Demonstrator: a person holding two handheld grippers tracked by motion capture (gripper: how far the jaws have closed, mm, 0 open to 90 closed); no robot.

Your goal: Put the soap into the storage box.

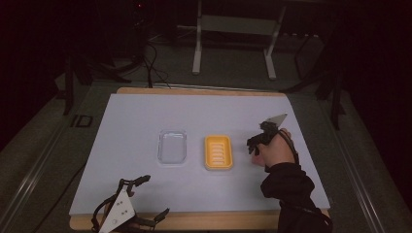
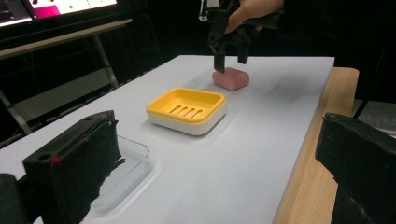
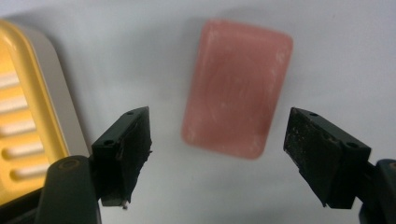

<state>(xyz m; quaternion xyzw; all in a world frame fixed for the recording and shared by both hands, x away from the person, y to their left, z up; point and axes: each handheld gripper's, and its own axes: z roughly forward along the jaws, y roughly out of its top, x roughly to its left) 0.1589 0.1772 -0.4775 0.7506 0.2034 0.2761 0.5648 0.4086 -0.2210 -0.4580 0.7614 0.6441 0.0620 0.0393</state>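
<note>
Right tongs (image 3: 217, 156) poised apart astride the pink soap bar (image 3: 236, 88) for a grab toward the yellow soap dish (image 2: 187, 109); left tongs (image 1: 148, 196) parked apart on the bench (image 1: 145, 111).

Dim lab, white work board (image 1: 145, 121), monitor (image 2: 56, 7), desk frames (image 1: 233, 39) behind

You've got 1 pink soap bar (image 3: 236, 88), 1 yellow soap dish (image 1: 217, 152) & 1 clear lid (image 1: 172, 146) on the white board (image 1: 145, 116). 2 grippers: left gripper (image 1: 148, 196), right gripper (image 3: 217, 156).
</note>
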